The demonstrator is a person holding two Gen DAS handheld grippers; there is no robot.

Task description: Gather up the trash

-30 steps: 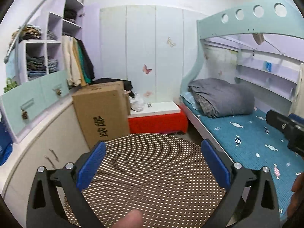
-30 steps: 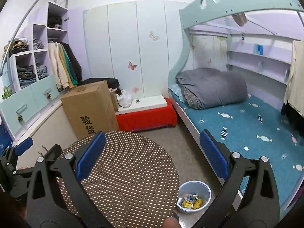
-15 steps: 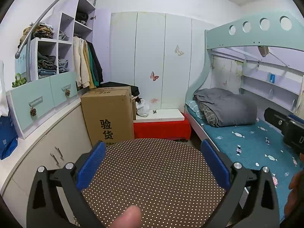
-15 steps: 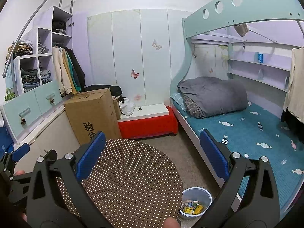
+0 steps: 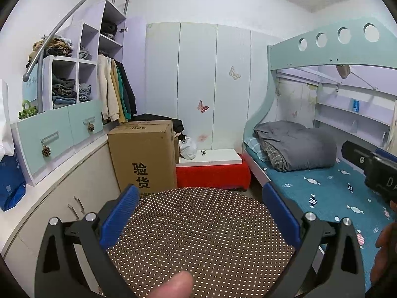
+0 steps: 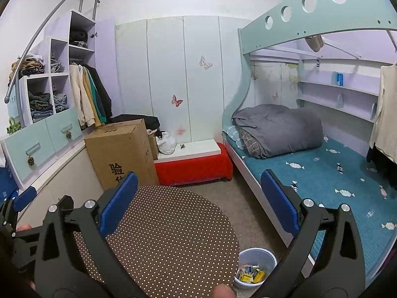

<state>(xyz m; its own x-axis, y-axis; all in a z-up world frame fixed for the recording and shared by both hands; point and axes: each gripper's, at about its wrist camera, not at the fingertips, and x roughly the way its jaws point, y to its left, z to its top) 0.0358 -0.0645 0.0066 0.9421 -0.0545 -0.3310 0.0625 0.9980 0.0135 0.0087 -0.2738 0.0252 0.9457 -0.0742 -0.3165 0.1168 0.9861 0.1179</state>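
Observation:
A small pale blue bin holding several colourful wrappers stands on the floor between the round table and the bed, low in the right wrist view. My right gripper hangs open and empty above the round brown dotted table. My left gripper is also open and empty over the same table. The bin is hidden in the left wrist view. No loose trash shows on the tabletop.
A tall cardboard box stands behind the table beside a red bench with a white top. The bunk bed with a grey duvet runs along the right. Cabinets and shelves line the left wall.
Both cameras have tilted upward, so the table sits lower in each view and more wall and ceiling show. Both grippers stay open.

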